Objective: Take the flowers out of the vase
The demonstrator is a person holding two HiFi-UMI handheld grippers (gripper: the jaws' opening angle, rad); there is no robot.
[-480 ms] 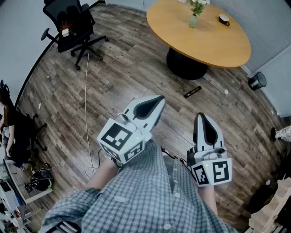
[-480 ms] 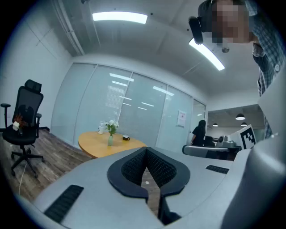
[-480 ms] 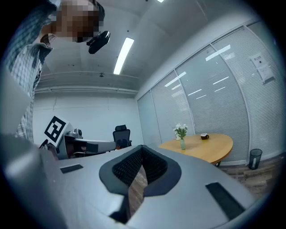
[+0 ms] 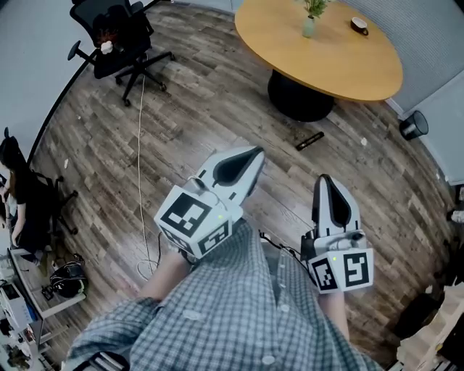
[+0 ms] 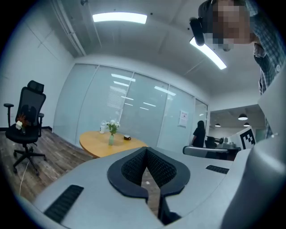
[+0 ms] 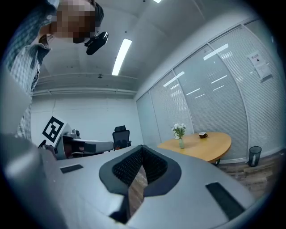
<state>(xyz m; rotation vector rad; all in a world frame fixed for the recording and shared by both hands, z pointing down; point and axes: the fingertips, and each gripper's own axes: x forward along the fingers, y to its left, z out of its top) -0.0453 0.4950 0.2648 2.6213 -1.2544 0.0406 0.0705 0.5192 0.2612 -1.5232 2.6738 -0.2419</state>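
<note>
A small pale green vase (image 4: 309, 27) with white flowers (image 4: 315, 6) stands on the round wooden table (image 4: 341, 69) far ahead, near its back edge. Both grippers are held close to my body over the wooden floor, well short of the table. My left gripper (image 4: 254, 154) is shut with nothing in it, and so is my right gripper (image 4: 324, 181). The left gripper view looks past the left gripper (image 5: 145, 153) at the vase (image 5: 111, 140) and flowers (image 5: 111, 126) in the distance. The right gripper view looks over the right gripper (image 6: 142, 150) at the vase (image 6: 181, 143) on the table (image 6: 203, 146).
A cup (image 4: 358, 27) sits on the table right of the vase. A black office chair (image 4: 119, 40) stands at the far left, with a white cable (image 4: 141, 145) trailing over the floor. A black object (image 4: 309, 140) lies near the table's base, a bin (image 4: 414, 127) to its right. A person (image 4: 16, 203) sits at left.
The table and vase sit slightly higher in the head view. Both grippers keep their places and stay shut.
</note>
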